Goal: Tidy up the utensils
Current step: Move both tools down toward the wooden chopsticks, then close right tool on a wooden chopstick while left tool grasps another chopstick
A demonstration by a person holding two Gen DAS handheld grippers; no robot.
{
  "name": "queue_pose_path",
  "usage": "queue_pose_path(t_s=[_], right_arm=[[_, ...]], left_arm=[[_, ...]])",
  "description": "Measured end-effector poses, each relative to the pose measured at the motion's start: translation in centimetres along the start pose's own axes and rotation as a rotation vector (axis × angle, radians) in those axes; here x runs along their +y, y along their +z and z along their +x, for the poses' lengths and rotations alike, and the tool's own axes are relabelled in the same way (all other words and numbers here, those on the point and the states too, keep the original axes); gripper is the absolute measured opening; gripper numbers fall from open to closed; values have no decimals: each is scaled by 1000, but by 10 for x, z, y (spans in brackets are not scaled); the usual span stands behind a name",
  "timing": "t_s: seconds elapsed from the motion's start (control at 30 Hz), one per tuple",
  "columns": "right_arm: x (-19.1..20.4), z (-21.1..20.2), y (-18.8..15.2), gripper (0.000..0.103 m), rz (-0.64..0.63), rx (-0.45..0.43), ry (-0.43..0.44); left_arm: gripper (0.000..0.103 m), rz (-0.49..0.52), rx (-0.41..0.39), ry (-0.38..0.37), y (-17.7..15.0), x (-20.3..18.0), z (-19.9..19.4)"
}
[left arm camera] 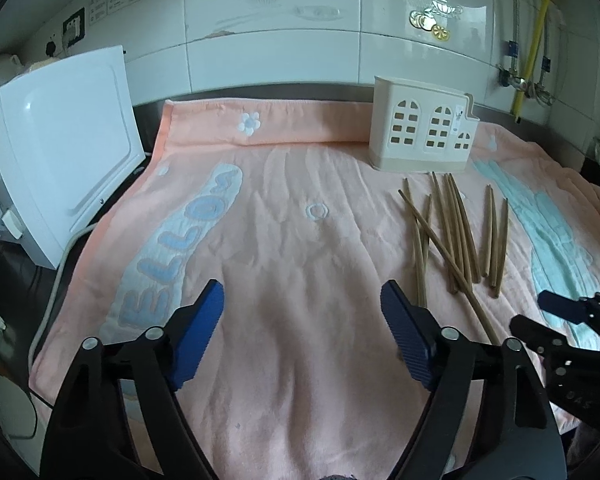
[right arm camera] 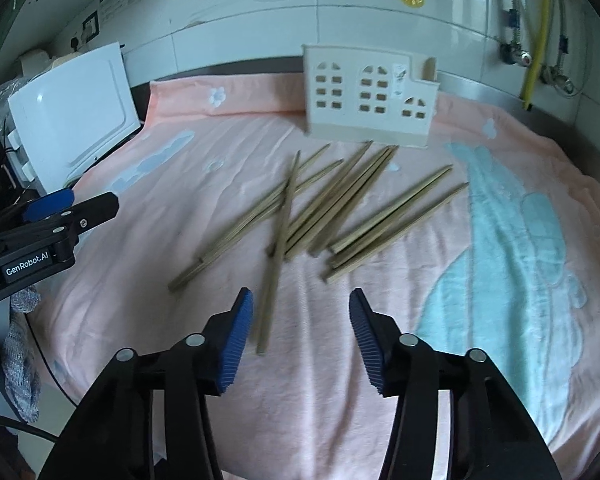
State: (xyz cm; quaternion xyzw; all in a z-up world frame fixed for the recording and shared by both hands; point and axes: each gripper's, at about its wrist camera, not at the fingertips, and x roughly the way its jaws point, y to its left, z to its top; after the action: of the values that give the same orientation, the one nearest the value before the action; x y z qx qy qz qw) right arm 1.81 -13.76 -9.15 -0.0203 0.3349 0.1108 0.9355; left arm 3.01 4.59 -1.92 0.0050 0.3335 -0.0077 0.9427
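Observation:
Several wooden chopsticks [right arm camera: 332,208] lie loose on a pink towel [right arm camera: 220,360], fanned out in front of a cream utensil holder [right arm camera: 368,100] with window-shaped cutouts. The chopsticks [left arm camera: 456,232] and holder [left arm camera: 420,136] also show at the right of the left wrist view. My right gripper [right arm camera: 300,320] is open and empty, just short of the near ends of the chopsticks; one chopstick [right arm camera: 274,276] ends beside its left finger. My left gripper [left arm camera: 302,312] is open and empty over the bare towel [left arm camera: 260,360], left of the pile.
A white appliance [left arm camera: 60,168] stands at the towel's left edge, with cables beside it. A tiled wall runs behind the holder, with yellow and metal pipes [right arm camera: 536,40] at the right. The left gripper shows at the left edge of the right wrist view [right arm camera: 52,220].

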Motion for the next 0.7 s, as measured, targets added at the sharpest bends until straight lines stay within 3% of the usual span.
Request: queue_pose_path(t_s=[0.27, 0.7], right_arm=[[13, 22, -4, 31, -13, 40, 20], [10, 33, -2, 12, 11, 47, 29]], left_arm=[[65, 24, 17, -47, -6, -6, 6], [64, 70, 32, -82, -2, -23, 13]])
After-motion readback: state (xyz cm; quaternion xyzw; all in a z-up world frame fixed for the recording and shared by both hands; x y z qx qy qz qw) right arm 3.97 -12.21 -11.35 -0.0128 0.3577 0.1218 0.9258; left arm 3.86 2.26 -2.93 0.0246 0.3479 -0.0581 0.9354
